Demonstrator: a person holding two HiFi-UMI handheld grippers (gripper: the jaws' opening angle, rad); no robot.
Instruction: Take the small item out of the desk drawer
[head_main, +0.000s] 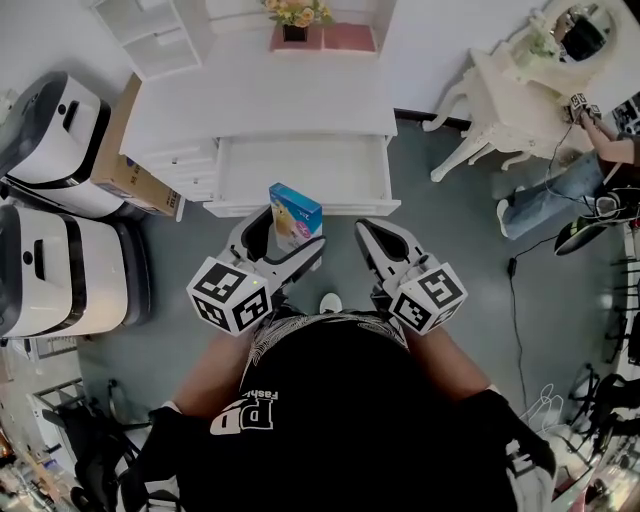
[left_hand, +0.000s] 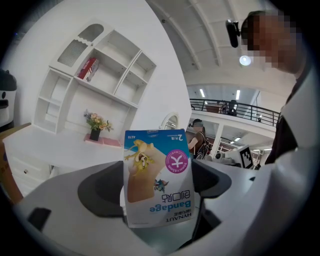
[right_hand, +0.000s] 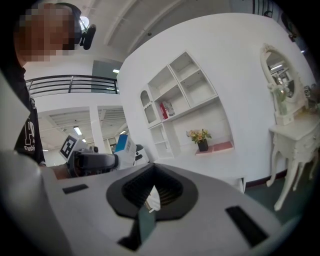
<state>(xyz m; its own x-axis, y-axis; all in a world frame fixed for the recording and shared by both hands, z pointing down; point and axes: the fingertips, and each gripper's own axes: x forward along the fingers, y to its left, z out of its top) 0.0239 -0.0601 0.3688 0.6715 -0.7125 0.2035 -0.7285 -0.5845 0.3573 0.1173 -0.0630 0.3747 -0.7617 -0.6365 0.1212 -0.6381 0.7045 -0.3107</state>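
Your left gripper (head_main: 290, 238) is raised in front of you, just near of the open drawer (head_main: 300, 207) of the white desk (head_main: 260, 95). Its jaws are clamped on the small bandage box (head_main: 296, 211). The box stands on end between the fingers, with most of it sticking out past the tips. In the left gripper view the box (left_hand: 158, 176) fills the gap between the dark pads (left_hand: 100, 192), and its print reads upside down. The box is out of the drawer and in the air, over the drawer's front edge.

Your left forearm comes in from the lower left, with the marker cube (head_main: 230, 292) close to your chest. The jaws angle toward the far right.

Your right gripper (head_main: 372, 240) is held level with the left one and just to its right, apart from it. It points toward the desk, and its cube (head_main: 430, 297) is also close to your body. In the right gripper view its jaws (right_hand: 150, 195) are drawn together with nothing between them. That view also shows your left gripper and the box off to the left.

The drawer is pulled out toward you and its white floor is bare. A pot of flowers (head_main: 294, 15) sits at the far edge of the desk.
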